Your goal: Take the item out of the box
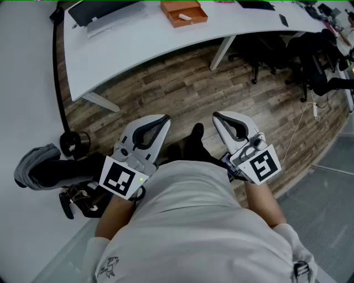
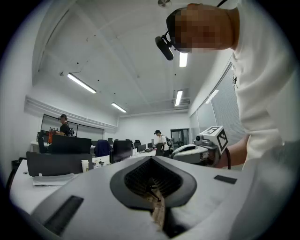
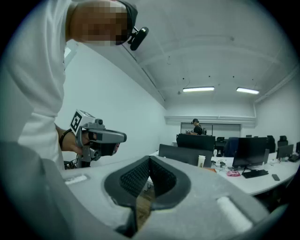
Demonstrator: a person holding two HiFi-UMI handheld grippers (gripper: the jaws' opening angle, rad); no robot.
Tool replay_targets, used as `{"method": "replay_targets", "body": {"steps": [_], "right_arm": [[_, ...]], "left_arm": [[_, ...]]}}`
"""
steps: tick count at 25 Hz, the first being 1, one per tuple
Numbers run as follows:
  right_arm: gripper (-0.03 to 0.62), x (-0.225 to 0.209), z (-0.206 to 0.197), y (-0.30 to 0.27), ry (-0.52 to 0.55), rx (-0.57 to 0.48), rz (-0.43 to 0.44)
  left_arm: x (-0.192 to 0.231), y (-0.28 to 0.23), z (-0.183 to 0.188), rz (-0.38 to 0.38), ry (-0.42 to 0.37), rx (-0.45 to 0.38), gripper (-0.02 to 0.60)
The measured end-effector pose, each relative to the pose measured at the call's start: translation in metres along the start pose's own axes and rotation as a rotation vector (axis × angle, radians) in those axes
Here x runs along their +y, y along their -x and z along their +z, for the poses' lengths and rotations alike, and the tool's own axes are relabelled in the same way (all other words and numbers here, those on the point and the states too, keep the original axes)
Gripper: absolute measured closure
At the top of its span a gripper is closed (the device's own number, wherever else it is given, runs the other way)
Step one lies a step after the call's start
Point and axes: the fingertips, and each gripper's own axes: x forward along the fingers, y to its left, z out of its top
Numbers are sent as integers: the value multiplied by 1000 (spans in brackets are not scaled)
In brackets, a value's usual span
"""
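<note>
An open orange box [image 1: 184, 13] stands on the white desk [image 1: 144, 52] at the top of the head view, with a small white item [image 1: 186, 17] lying in it. Both grippers are held close to the person's waist, far from the box, pointing level over the wood floor. My left gripper [image 1: 165, 118] is shut with nothing in it; its jaws meet at the tips in the left gripper view [image 2: 151, 159]. My right gripper [image 1: 217, 116] is likewise shut and empty [image 3: 150, 159]. The box is not visible in either gripper view.
A dark laptop [image 1: 105, 11] lies on the desk left of the box. Black office chairs [image 1: 276, 52] stand under the desk at right. A grey bag [image 1: 36, 166] and black gear [image 1: 83, 199] lie on the floor at left. People stand at distant desks [image 3: 196, 126].
</note>
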Motion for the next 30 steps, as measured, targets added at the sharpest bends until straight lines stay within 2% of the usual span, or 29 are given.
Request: {"method": "replay_targets", "body": {"steps": [6,14,21,30], "right_arm": [[592,-9,-4,0,11,-5,2],[591,-56,-12,0,-18,-9,-1],[591,-124,-20,-6,-12,-15,-9],[591,-235,-29,-1,-42,-19,-1]], "left_arm": [[2,-6,-6,3,1,15,583],[16,-47,-9,15,11,31,583],[40,-106,-18,16,26,62,583],[62,-217,-15,22,12,78,583]]}}
